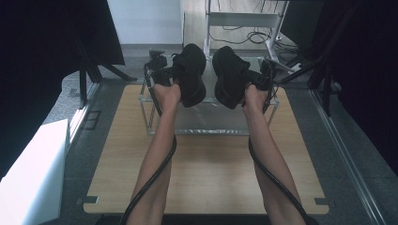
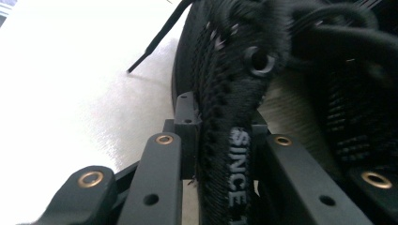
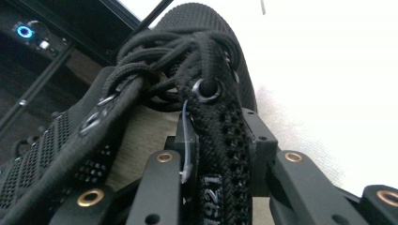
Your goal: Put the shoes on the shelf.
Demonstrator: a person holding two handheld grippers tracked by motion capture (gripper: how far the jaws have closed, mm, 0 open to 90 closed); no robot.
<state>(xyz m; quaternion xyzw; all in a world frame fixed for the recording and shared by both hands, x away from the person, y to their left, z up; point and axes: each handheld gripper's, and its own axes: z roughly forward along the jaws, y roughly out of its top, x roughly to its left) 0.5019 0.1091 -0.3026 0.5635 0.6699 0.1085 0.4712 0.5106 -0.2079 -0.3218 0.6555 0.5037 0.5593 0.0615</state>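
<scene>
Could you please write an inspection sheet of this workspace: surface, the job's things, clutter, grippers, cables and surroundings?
Surface: light wooden table top; at its far end stands a metal-framed rack with a pale top shelf.
Job's things: two black mesh lace-up shoes, the left shoe and the right shoe, both held up over the rack.
Clutter: nothing seen.
Grippers: left gripper shut on the left shoe's collar edge; right gripper shut on the right shoe's collar edge.
Cables: one black gripper cable trails along each forearm; loose cables lie on the floor beyond.
Surroundings: dark curtains at both sides, white box at left, white frame behind.
</scene>
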